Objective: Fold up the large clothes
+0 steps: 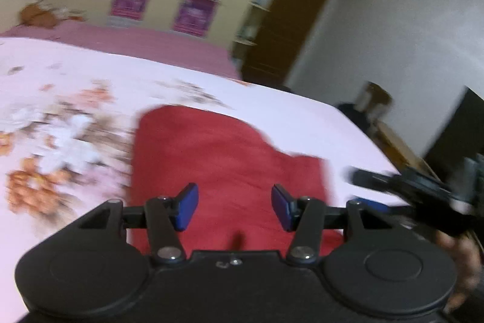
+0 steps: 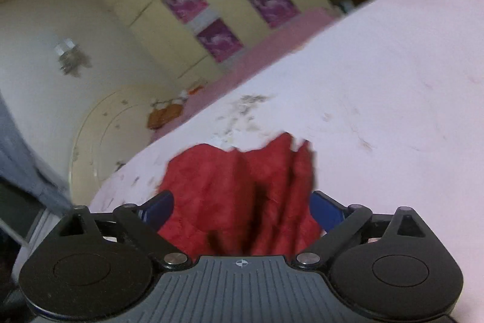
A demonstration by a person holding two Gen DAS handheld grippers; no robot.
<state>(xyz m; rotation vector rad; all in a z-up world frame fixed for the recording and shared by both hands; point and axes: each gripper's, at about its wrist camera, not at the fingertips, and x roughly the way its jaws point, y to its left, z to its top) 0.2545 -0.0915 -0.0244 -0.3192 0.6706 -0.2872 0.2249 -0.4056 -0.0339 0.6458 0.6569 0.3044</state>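
A red garment point(image 1: 224, 171) is lying on the bed point(image 1: 302, 123), near the edge, flat in the left view and bunched into ridges in the right. The left gripper point(image 1: 234, 206) is hovering over it, fingers point(image 1: 187, 206) released and holding nothing. The right gripper point(image 2: 242, 209) is standing wide, cloth between its fingers point(image 2: 328, 212) but seemingly ungripped. A fold appears just laid; the next move is likely calling for smoothing the ridges or regrasping an edge.
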